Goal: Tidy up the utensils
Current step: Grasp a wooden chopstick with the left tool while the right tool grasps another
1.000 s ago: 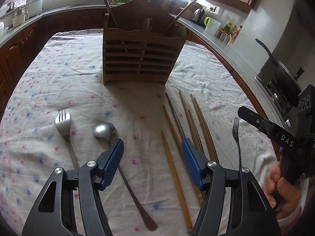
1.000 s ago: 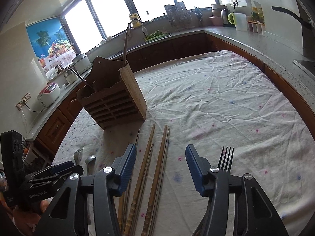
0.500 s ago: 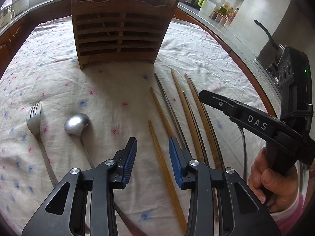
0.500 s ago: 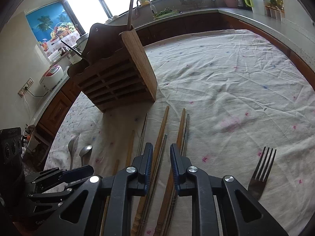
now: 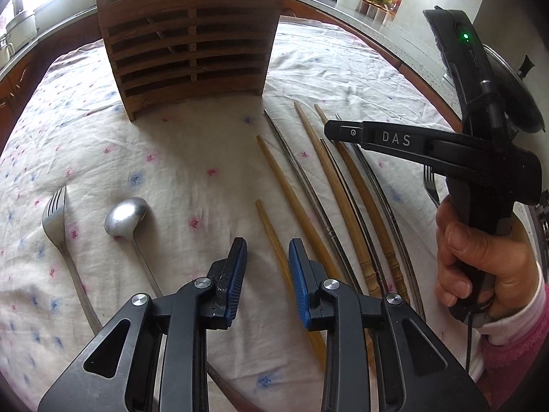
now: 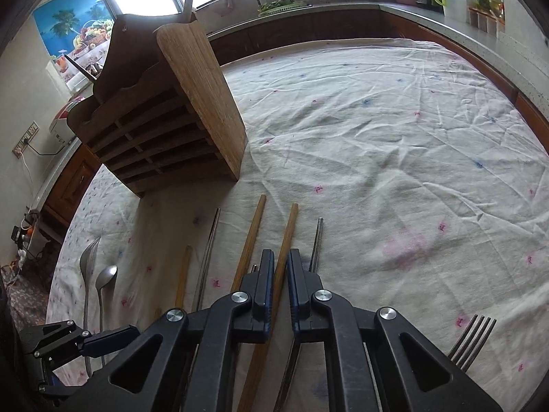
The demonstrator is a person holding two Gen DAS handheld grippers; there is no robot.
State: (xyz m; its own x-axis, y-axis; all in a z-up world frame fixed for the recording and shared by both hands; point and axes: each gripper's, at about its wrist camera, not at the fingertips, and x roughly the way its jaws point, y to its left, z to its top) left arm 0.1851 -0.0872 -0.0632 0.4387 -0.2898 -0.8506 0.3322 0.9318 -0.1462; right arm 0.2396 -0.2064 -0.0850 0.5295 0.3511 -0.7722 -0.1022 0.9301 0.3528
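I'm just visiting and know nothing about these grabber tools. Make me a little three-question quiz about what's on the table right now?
1. True or false: the wooden rack stands upright on the tablecloth.
2. Which lies between the fingers of the right gripper? A) a spoon B) a wooden chopstick C) a fork
3. Fill in: beside the spoon, on the side away from the chopsticks, lies a ____.

Key:
1. True.
2. B, the wooden chopstick; the fingers are nearly shut around it, though real contact cannot be told.
3. Fork. The left gripper hangs open above a shorter chopstick.
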